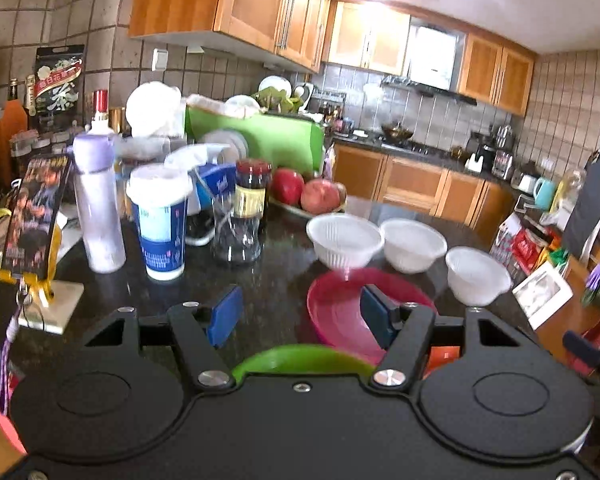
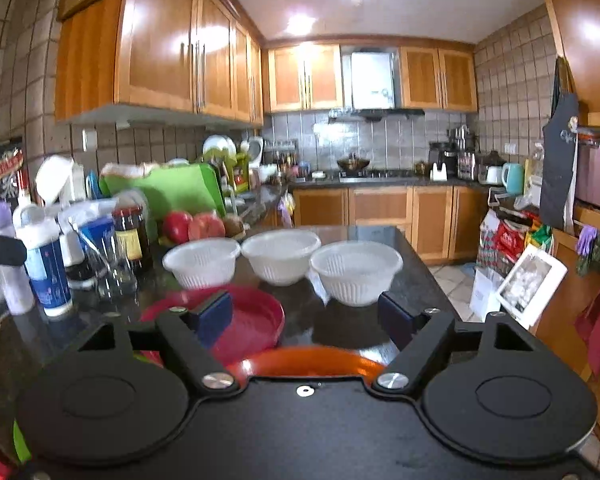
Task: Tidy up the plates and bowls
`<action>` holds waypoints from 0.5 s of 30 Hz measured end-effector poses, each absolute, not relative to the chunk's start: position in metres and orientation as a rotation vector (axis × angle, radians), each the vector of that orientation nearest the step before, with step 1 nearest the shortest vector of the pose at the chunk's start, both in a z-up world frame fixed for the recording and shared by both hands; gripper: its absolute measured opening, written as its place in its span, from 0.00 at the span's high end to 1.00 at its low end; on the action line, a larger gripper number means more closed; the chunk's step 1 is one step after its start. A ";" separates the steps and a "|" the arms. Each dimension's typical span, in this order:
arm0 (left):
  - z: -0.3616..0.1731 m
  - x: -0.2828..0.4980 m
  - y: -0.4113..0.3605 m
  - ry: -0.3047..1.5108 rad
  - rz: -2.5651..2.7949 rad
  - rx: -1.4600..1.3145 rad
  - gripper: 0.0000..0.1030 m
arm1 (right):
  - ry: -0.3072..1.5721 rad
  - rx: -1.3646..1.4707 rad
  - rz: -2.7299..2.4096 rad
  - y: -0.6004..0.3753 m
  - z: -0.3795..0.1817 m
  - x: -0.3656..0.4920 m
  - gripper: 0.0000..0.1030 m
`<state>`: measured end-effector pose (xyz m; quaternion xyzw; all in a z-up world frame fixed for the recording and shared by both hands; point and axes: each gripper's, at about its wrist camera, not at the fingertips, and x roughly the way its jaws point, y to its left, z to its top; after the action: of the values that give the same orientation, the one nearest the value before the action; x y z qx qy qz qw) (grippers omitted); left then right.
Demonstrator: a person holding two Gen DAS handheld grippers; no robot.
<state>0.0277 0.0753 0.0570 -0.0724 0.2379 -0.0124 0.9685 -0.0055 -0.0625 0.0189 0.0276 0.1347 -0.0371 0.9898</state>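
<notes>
Green plate (image 1: 300, 358) lies under the empty, part-open left tool (image 1: 300, 316); right tool (image 2: 308, 316) gapes empty above the orange plate (image 2: 308, 360). Nothing is stacked yet; judged next: grip a rim.

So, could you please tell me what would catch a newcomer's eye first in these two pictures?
Probably the three white bowls in a row across the dark countertop, with the red plate lying just in front of them. Behind, to the left, red apples sit before a bright green board. Both grippers hover open and empty.
</notes>
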 end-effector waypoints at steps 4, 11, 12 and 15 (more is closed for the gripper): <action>0.062 0.045 0.087 0.487 -0.046 -0.164 0.32 | 0.250 0.022 -0.067 -0.051 0.023 0.002 0.20; 0.059 0.068 0.099 0.485 -0.104 -0.129 0.32 | 0.347 0.086 -0.002 -0.046 0.027 0.025 0.23; 0.058 0.070 0.099 0.482 -0.119 -0.115 0.32 | 0.350 0.084 -0.010 -0.045 0.026 0.027 0.23; 0.054 0.077 0.099 0.487 -0.139 -0.093 0.32 | 0.363 0.047 -0.032 -0.040 0.023 0.032 0.29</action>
<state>0.0772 0.0988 0.0538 -0.0459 0.2410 -0.0688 0.9670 0.0318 -0.0404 0.0233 0.0234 0.1807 -0.0160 0.9831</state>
